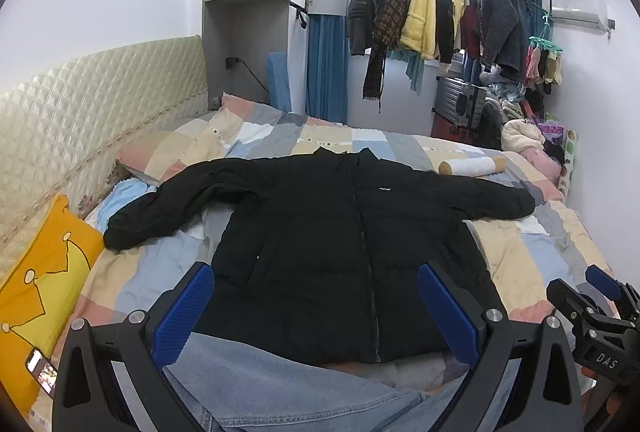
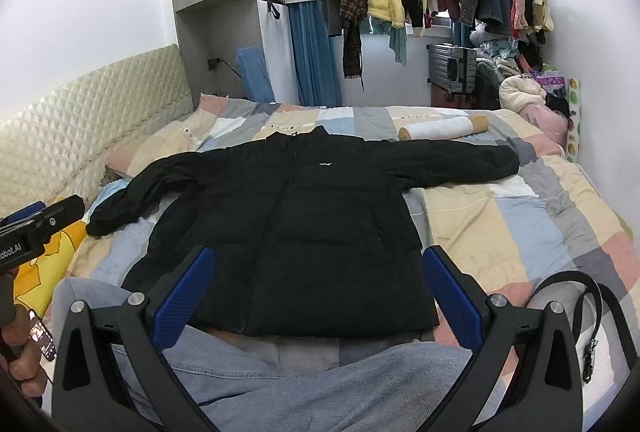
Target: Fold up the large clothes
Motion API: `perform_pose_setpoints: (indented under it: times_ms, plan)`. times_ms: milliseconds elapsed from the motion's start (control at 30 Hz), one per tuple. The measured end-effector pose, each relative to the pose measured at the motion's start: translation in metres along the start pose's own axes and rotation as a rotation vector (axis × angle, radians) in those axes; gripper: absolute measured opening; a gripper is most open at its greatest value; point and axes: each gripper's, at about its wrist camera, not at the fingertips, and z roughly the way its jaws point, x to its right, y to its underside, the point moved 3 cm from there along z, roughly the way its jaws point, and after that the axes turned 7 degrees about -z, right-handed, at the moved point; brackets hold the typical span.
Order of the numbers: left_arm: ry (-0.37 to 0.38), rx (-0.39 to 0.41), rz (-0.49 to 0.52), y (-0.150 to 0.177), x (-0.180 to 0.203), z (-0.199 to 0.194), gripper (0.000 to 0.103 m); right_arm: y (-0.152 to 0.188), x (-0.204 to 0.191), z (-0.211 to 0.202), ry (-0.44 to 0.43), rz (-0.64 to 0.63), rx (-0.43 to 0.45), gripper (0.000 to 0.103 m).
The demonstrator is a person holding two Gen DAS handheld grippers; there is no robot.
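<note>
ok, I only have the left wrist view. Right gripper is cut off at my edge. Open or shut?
Observer: Open. The right gripper has its jaws wide apart with nothing between them, aimed at the black jacket.
Operator: Anything on the bed right of it?
Observer: A black belt lies looped on the patchwork quilt, apart from the jacket.
Operator: What's holding my gripper?
Observer: A hand grips the handle below the left gripper.

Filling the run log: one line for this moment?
black puffer jacket: flat, unfolded, sleeves spread | left gripper: open | right gripper: open
</note>
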Motion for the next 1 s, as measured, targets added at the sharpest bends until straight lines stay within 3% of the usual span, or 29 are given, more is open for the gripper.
perform_pose_setpoints:
  times_ms: [400,1000]
  plan:
    - [0.009,-0.012,-0.010,-0.001,0.001,0.002,0.103,-0.001,0.001,0.000,-0.005,0.002,0.001,0.103]
    - [0.064,0.049,-0.025,-0.087,0.024,0.007,0.103,-0.071,0.025,0.008,-0.002,0.046,0.058,0.103]
